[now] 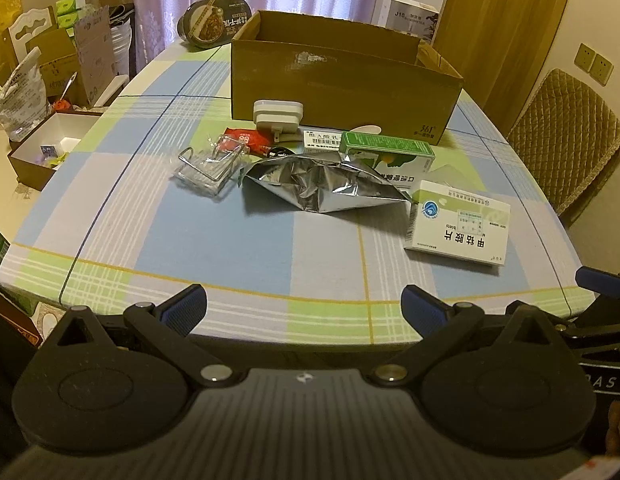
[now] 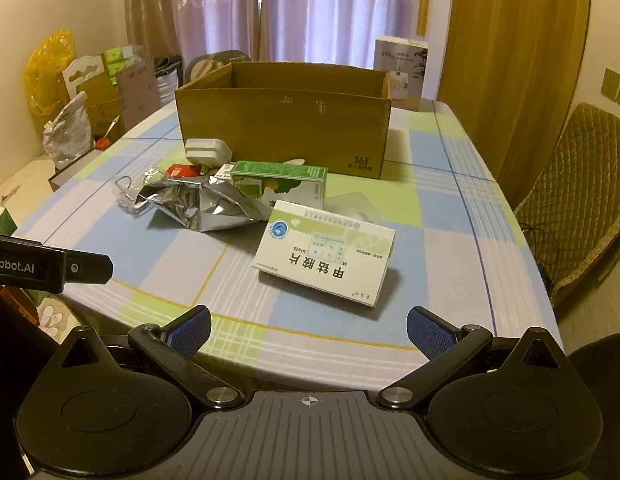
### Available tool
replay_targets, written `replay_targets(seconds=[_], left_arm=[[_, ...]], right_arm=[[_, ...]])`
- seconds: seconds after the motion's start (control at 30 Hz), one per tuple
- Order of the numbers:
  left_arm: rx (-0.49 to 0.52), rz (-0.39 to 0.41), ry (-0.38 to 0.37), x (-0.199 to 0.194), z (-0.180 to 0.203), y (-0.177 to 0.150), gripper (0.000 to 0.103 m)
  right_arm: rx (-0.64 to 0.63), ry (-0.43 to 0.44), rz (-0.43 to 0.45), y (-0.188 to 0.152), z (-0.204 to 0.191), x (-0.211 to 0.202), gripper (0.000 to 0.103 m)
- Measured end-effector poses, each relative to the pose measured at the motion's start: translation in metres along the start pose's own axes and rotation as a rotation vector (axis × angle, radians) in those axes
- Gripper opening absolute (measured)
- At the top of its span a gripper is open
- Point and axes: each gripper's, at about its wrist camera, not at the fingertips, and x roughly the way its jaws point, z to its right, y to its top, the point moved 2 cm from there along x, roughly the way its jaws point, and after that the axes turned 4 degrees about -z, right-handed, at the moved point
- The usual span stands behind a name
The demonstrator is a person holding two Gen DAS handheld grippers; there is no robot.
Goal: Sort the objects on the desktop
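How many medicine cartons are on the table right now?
3. White-green tablet carton nearest the grippers; green-topped carton behind it; a barcoded white carton at the cardboard box. More may hide beneath the foil pouch.

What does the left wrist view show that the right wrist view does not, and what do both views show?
Only the left wrist view shows the open white-lined box beside the table, the clear plastic holder in full, and the black food bowls unhidden.

Only the right wrist view shows the yellow bag and the clear flat piece right of the green box.

Both show the cardboard box, silver foil pouch, white medicine box, green box and white charger. Both grippers are open and empty.
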Motion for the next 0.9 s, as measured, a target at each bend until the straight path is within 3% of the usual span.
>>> replay_targets(seconds=[0.9], left_arm=[[-0.005, -0.002, 0.002, -0.0001, 0.0002, 0.0002, 0.102]], right_arm=[[-0.006, 0.001, -0.002, -0.0016, -0.0021, 0.0011, 0.101]])
